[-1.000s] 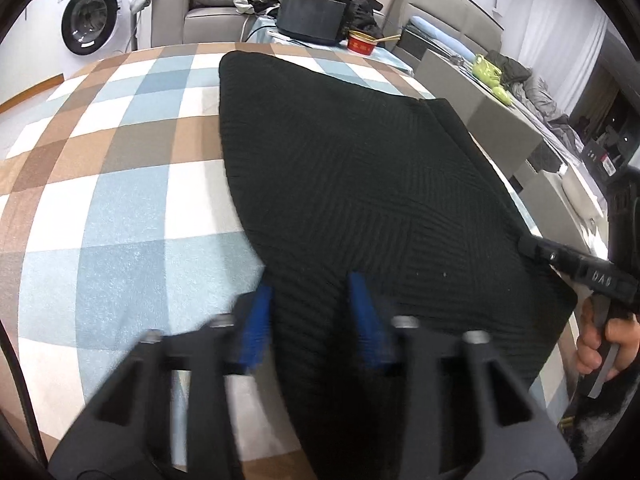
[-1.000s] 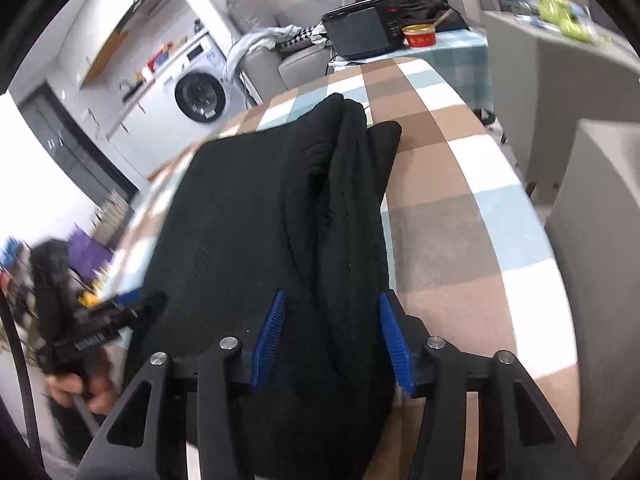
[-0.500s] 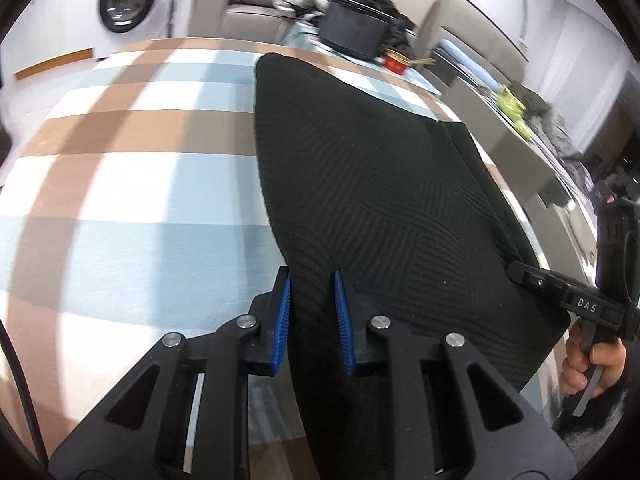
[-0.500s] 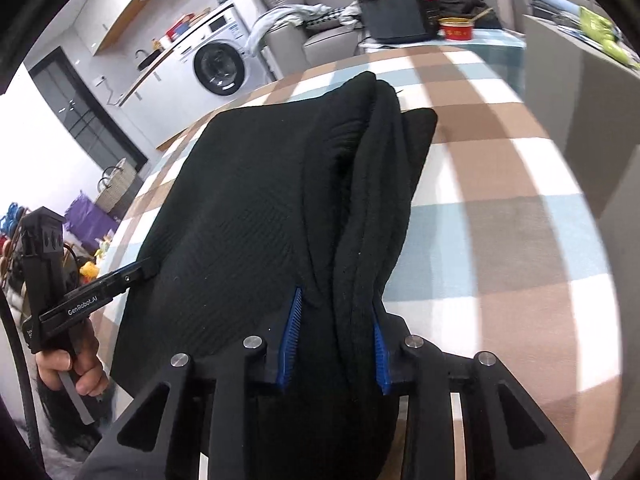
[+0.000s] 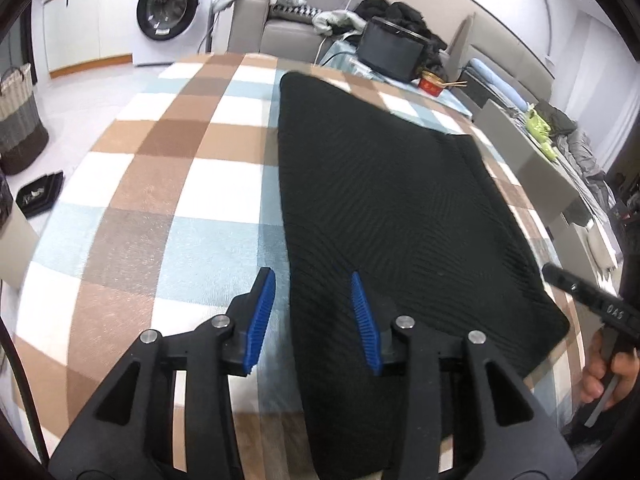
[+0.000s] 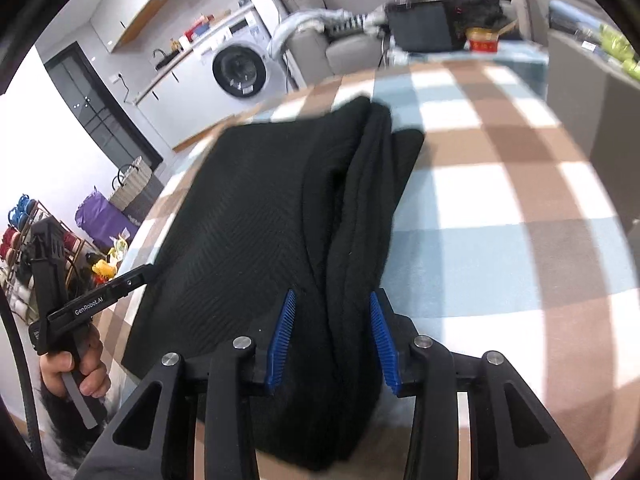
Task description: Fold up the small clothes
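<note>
The left gripper (image 5: 312, 312) sits at the bottom centre of its view, blue pads spread apart, straddling the near left edge of the black knitted garment (image 5: 392, 216) without pinching it. The right gripper (image 6: 332, 336), low in its own frame, is likewise spread wide, with a bunched fold of the garment (image 6: 352, 216) lying between its pads. The garment stretches from the bottom centre toward the upper middle across a checked blanket (image 5: 160, 184). A washing machine (image 5: 168, 8) stands at upper left.
</note>
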Motion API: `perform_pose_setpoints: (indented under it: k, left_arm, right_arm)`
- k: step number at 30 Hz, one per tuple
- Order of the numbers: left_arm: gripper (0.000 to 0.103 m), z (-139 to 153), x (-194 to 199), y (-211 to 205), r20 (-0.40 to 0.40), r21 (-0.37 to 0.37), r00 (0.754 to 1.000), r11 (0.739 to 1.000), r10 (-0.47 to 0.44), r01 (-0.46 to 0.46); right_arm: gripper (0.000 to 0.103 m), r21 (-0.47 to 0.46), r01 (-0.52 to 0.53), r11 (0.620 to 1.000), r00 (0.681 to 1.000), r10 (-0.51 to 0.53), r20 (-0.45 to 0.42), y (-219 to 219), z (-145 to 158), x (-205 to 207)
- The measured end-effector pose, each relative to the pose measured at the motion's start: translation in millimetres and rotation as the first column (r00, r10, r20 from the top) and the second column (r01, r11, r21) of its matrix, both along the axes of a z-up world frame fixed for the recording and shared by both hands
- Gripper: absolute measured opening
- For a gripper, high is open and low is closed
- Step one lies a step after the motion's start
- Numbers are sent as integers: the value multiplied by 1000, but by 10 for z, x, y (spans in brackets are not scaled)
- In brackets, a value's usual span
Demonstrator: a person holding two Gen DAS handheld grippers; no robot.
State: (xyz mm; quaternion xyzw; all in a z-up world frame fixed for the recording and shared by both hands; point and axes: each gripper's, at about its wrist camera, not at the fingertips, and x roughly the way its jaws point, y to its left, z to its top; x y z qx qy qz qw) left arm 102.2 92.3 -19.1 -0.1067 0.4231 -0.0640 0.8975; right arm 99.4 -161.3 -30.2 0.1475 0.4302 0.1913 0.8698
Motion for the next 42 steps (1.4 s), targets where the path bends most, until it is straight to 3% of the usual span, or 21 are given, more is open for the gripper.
perform_pose_setpoints:
  k: [4,7,10,12,16,18,25,31,34,38,42]
  left_arm:
    - [59,120,-122,-207,45,-25,996,997,-75,77]
    - [60,112,-180,-478,48,-17,983,984,-175,176]
    - [60,7,-279,-741,47,-15,955,956,-292,293]
    - [60,-100,-303,-820,-4,13,953,953,-304,304]
    - [60,-153,-450,-786,34,46,944,944,-329,327]
    - [60,-163,-514,-726,38,52,943,943,-329,327]
    - [60,-45,-588,-576,10,35,952,952,-305,304]
    - [61,-85,-571,-879,10,41,912,912,-409,409]
    - [61,-137,-651,-867,19,74,908,906,-419,417]
    - [61,-132,-762,-695,14,37,913,913,-407,406]
    - [61,-69,-777,-567,-3,25,927,927,-375,375]
  right_arm:
    - [40,15,-30,999,998,29,54,85,177,-104]
    - [40,5,-90,996,994,89,60,327,165,-55]
    - [40,4,-169,986,984,168,57,607,70,-32]
    - [40,-30,-206,978,978,207,21,762,-49,-15]
    - [39,-134,-223,966,971,232,55,723,-133,-134]
    - [32,-172,-210,962,973,223,62,592,-144,-212]
    - [35,-193,-186,963,978,200,56,279,-53,-386]
    - [36,-192,-292,937,947,312,82,745,-65,-390]
    - [36,-240,-317,917,940,338,50,824,-195,-410]
    - [36,-189,-322,928,943,332,22,531,-164,-460]
    - [36,-251,-291,923,952,306,22,362,-114,-525]
